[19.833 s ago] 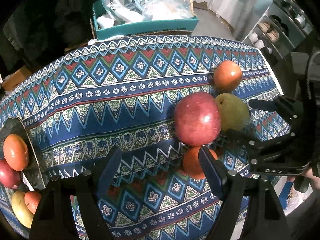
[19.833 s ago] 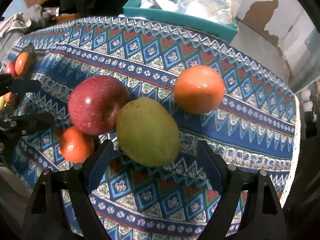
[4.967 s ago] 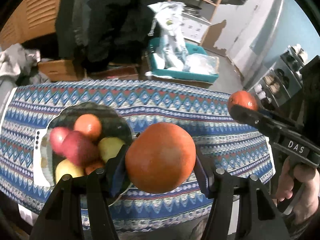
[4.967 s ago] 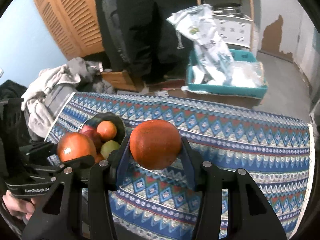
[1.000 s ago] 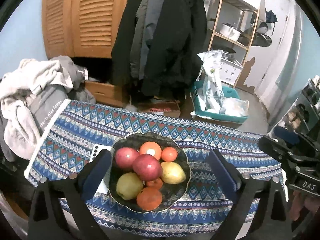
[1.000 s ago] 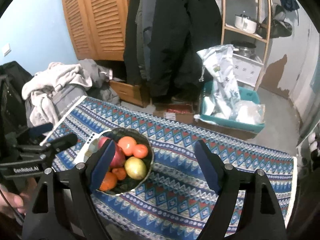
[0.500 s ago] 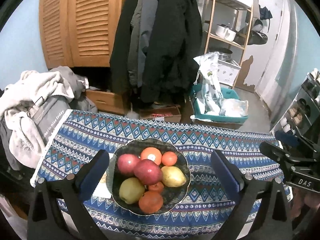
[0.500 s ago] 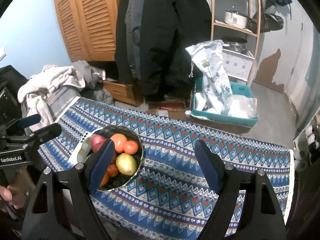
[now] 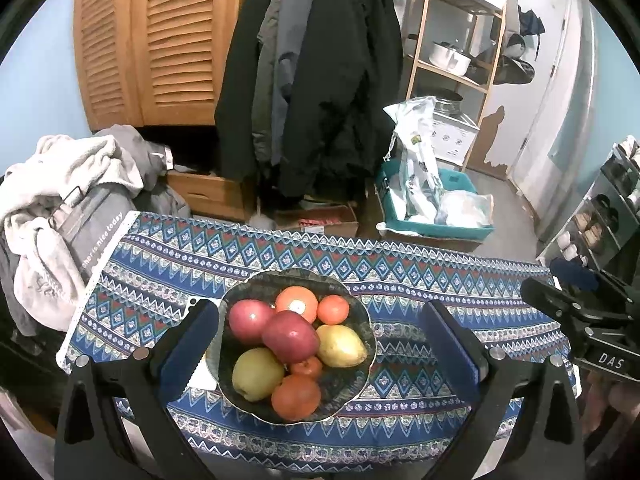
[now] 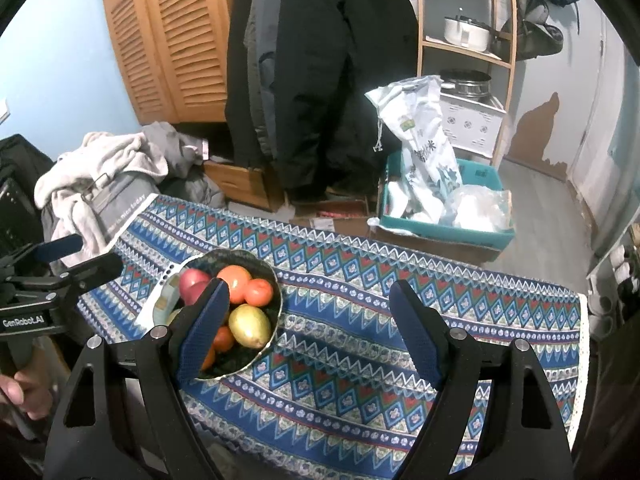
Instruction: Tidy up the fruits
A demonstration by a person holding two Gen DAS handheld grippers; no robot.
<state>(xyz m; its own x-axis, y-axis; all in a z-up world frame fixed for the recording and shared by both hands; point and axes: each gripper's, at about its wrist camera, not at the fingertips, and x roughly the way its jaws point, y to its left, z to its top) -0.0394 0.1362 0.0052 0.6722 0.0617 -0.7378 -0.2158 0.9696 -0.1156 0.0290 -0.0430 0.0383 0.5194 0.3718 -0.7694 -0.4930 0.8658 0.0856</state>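
fruit fills the bowl [image 9: 362, 320]; both tongs gape, holding nothing.

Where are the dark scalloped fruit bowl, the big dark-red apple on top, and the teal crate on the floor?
fruit bowl [image 9: 362, 322], left wrist view, right rim
dark-red apple [image 9: 291, 336], left wrist view, centre
teal crate [image 10: 446, 233], right wrist view, front wall

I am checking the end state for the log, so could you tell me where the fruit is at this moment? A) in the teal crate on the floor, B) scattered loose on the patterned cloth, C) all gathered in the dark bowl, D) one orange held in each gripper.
C: every fruit sits in the dark bowl, and the left gripper and right gripper are open and empty.
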